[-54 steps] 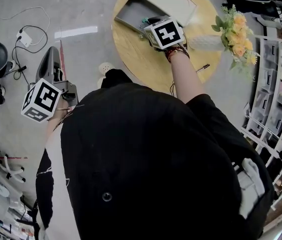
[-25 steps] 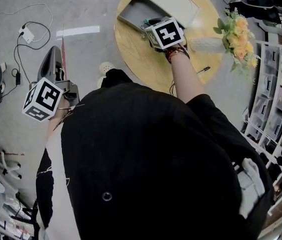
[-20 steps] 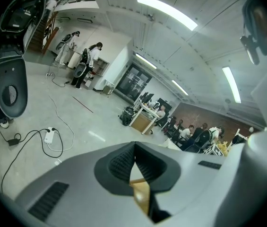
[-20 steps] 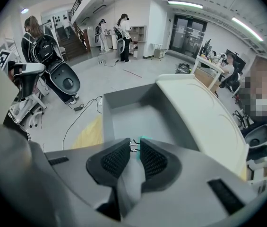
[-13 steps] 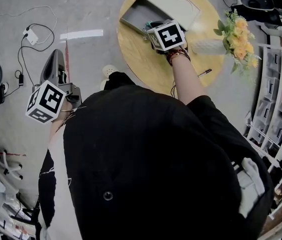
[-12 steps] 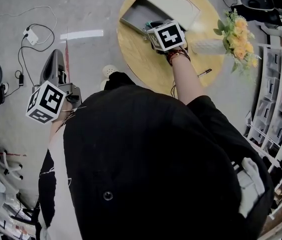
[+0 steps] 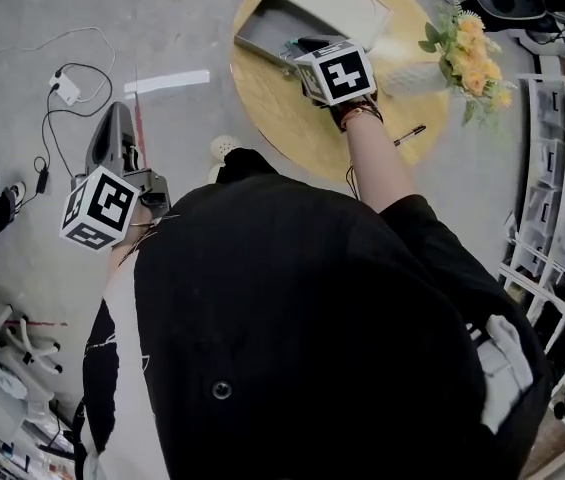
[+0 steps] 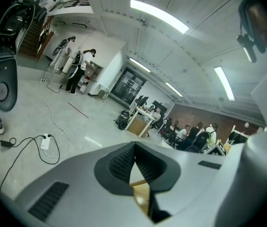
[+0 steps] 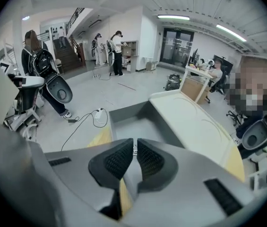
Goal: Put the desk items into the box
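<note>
Box lies open, long axis slanting down-right.

- Open-plan office hall: a grey polished floor under long ceiling strip lights.
- Seated people crowd distant workstations, and standing figures gather near a staircase.
- Shelving with bins flanks a round wooden desk.
- A power strip trails cable across the floor.
</note>
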### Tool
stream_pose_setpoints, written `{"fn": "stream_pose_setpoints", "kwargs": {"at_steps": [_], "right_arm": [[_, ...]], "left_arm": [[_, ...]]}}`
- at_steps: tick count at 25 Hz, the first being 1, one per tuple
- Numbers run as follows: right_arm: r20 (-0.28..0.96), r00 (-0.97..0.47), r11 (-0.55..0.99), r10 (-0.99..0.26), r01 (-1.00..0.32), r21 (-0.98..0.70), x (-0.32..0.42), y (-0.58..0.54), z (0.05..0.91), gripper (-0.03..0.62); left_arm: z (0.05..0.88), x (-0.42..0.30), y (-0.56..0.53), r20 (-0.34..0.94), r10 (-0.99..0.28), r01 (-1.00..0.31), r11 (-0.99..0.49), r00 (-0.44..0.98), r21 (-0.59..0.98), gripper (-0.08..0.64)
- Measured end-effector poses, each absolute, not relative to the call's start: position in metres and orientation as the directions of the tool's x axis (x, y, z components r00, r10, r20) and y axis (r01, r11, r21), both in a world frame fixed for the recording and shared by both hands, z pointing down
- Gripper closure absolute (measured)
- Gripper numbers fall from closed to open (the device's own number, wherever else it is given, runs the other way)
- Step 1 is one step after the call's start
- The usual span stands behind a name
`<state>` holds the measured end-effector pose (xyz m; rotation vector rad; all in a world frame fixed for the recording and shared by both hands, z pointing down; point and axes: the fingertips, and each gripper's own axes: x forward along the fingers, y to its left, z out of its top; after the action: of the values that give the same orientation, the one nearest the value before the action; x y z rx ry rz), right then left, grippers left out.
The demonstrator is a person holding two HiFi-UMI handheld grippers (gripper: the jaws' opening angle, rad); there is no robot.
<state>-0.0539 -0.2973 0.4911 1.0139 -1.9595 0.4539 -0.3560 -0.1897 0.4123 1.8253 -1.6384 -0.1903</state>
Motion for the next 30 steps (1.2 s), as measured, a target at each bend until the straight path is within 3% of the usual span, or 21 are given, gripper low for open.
{"fn": "stream_pose_setpoints", "kwargs": {"at_steps": [2, 9, 14, 26, 30], "right_arm": [[0.802, -0.302, 0.563, -0.516, -0.825, 0.052, -0.050, -0.294, 0.483, 0.586], [0.732, -0.348, 0.374, -0.585, -0.917, -0.138, -0.040, -0.260, 0.467, 0.586], [0.657, -0.412, 0.273, -0.631, -0.911, -0.309, -0.053, -0.234, 0.458, 0.586], [0.397, -0.449, 0.352, -0.801, -0.888, -0.295, -0.049, -0.225, 0.391, 0.588], [0.396, -0.447, 0.365, -0.802, -0.892, -0.268, -0.031, -0.219, 0.388, 0.588]], "left_arm": [[0.411, -0.352, -0.187, 0.314, -0.924, -0.832, -0.006, 0.217, 0.555, 0.551], [0.409, -0.318, -0.183, 0.290, -0.902, -0.820, -0.110, 0.321, 0.562, 0.551], [0.400, -0.288, -0.185, 0.264, -0.878, -0.805, -0.197, 0.398, 0.560, 0.551], [0.389, -0.211, -0.191, 0.243, -0.817, -0.779, -0.342, 0.522, 0.525, 0.551], [0.389, -0.193, -0.186, 0.240, -0.822, -0.780, -0.336, 0.517, 0.528, 0.551]]}}
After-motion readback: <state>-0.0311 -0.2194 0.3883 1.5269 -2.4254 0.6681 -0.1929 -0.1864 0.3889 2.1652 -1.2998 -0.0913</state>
